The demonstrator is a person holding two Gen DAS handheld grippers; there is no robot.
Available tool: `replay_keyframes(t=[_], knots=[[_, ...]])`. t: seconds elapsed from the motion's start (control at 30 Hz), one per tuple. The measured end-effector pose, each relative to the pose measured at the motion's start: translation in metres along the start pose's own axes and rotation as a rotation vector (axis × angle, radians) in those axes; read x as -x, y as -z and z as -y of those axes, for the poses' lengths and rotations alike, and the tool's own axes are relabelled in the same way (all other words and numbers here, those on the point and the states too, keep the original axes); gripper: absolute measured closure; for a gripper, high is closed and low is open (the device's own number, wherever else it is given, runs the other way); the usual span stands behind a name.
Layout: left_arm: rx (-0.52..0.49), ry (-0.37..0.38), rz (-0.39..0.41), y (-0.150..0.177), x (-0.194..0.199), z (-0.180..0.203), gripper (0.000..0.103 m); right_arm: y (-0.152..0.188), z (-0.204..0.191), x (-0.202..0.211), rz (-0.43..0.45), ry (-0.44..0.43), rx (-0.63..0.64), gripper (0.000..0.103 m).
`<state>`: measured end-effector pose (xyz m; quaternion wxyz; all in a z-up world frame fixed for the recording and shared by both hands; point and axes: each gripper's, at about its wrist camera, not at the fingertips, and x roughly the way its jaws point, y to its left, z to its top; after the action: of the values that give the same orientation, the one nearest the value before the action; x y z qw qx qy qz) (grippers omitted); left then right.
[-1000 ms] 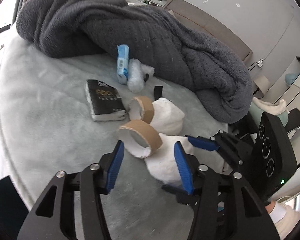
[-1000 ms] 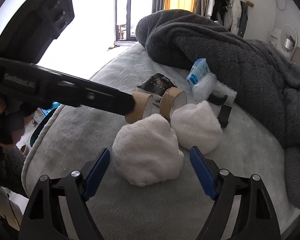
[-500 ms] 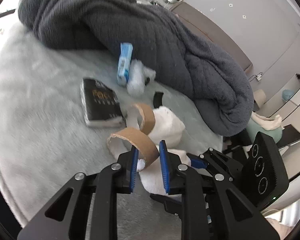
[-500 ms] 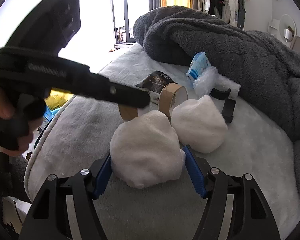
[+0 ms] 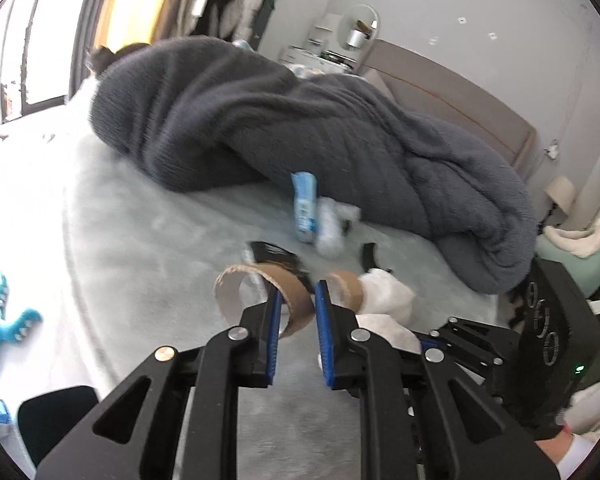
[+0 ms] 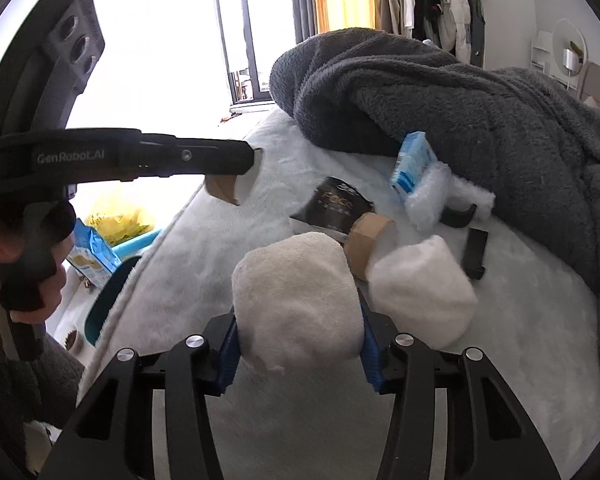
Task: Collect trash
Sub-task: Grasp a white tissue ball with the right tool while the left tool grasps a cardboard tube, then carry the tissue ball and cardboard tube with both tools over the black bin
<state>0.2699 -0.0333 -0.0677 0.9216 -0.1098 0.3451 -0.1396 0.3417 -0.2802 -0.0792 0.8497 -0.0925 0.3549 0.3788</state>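
Observation:
My left gripper (image 5: 298,294) pinches the wall of a brown cardboard ring (image 5: 284,280) and holds it clear above the pale bed cover; its jaws are still closing. In the right wrist view that left gripper (image 6: 248,156) reaches in from the left with the ring (image 6: 224,188) at its tip. My right gripper (image 6: 300,344) is closing, its blue pads pressing both sides of a white fluffy wad (image 6: 296,296). A second white wad (image 6: 420,292) and a second cardboard ring (image 6: 364,240) lie just behind it.
A black packet (image 6: 332,204), a blue packet (image 6: 412,164), clear plastic wrap (image 6: 432,196) and black clips (image 6: 474,252) lie on the bed (image 6: 220,240). A big grey blanket (image 6: 460,100) is heaped behind. A yellow bag (image 6: 116,212) sits on the floor left of the bed.
My left gripper shut on the near cardboard ring and lifted it off the bed. My right gripper narrowed from wide open until its pads squeezed the near white wad.

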Motion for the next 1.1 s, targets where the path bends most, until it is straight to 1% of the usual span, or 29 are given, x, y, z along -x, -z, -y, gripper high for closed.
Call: replay_keyframes(t=[0.1,0.23,0.33,0.47,0.67,0.73,0.9,1.03,1.1], knots=[[-0.005,-0.045,0.024,-0.001,0.008,-0.011,0.084,-0.010,-0.011,-0.003,0.014,-0.019,-0.007,0.053],[-0.051,-0.133,0.070,0.002,0.018,-0.022,0.084,-0.029,-0.031,-0.008,0.024,-0.019,-0.003,0.053],[-0.030,-0.154,0.075,0.003,0.028,-0.040,0.084,-0.041,-0.043,-0.010,0.029,-0.019,-0.006,0.053],[-0.017,-0.182,0.078,0.003,0.041,-0.061,0.084,-0.055,-0.052,-0.019,0.029,-0.027,-0.040,0.053],[-0.038,-0.212,0.037,0.011,0.049,-0.083,0.084,-0.073,-0.073,-0.038,0.014,-0.067,-0.058,0.053],[-0.038,-0.219,0.025,0.016,0.051,-0.091,0.086,-0.078,-0.084,-0.042,0.009,-0.075,-0.051,0.053],[-0.003,-0.236,-0.010,0.027,0.059,-0.120,0.091,-0.086,-0.101,-0.057,-0.008,-0.109,-0.056,0.053],[0.009,-0.254,-0.043,0.037,0.063,-0.138,0.093,-0.090,-0.113,-0.070,-0.025,-0.132,-0.061,0.053],[0.014,-0.267,-0.074,0.043,0.064,-0.149,0.093,-0.093,-0.122,-0.077,-0.040,-0.139,-0.061,0.053]])
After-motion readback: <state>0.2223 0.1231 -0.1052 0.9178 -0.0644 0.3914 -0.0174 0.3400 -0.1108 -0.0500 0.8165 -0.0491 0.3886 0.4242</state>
